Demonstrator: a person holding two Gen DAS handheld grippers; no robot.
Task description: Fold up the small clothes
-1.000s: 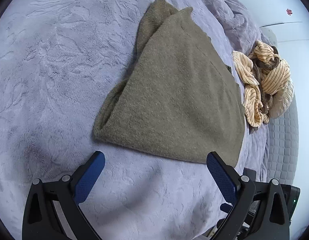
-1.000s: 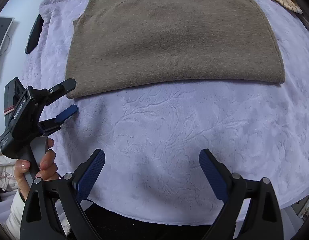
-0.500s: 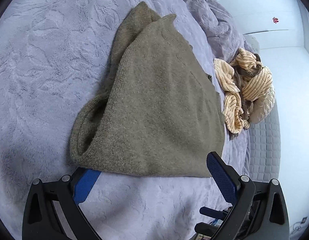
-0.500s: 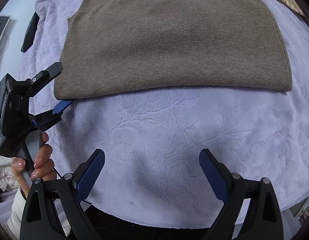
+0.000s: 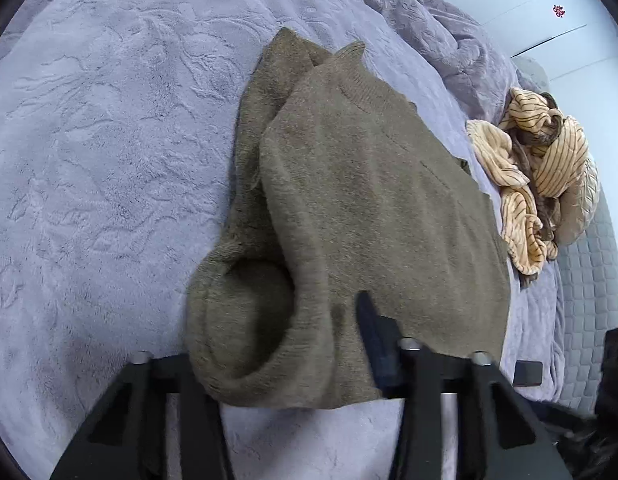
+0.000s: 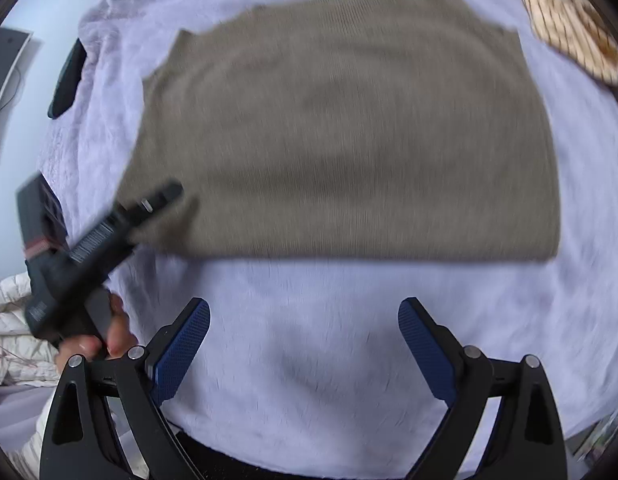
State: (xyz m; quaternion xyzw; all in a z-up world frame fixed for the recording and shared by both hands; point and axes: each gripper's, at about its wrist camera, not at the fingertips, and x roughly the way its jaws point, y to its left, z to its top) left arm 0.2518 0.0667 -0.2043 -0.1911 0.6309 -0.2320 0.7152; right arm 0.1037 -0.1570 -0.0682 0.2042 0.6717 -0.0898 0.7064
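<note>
From your left wrist view, the olive knitted sweater [image 5: 373, 216] lies on the bed's lilac blanket [image 5: 101, 152], already folded into a long panel running from near to far. Your left gripper [image 5: 337, 344] has just been closing, and its jaws are now clenched on the sweater's near corner, where the ribbed hem bunches into a rolled loop at near left. One finger presses on top of the knit; the other is hidden beneath it. Far right, a crumpled striped garment [image 5: 537, 184] sits apart from the sweater, by the bed's edge. No basket or other container shows here.

From your right wrist view, the sweater [image 6: 349, 128] spreads wide across the blanket [image 6: 309, 340], its near edge straight. Your left gripper [image 6: 161, 200] bites its near left corner, with your hand [image 6: 105, 340] on the handle below. Your right gripper [image 6: 305, 344] hangs over bare blanket with jaws released and holding nothing, short of the sweater's near edge. The striped garment [image 6: 569, 24] peeks in at far right.

The knit looks soft, thick and limp, so it will likely sag and stretch when lifted by one corner. Take the near right corner with your right jaws, catching all layers, so the edge lifts evenly.
</note>
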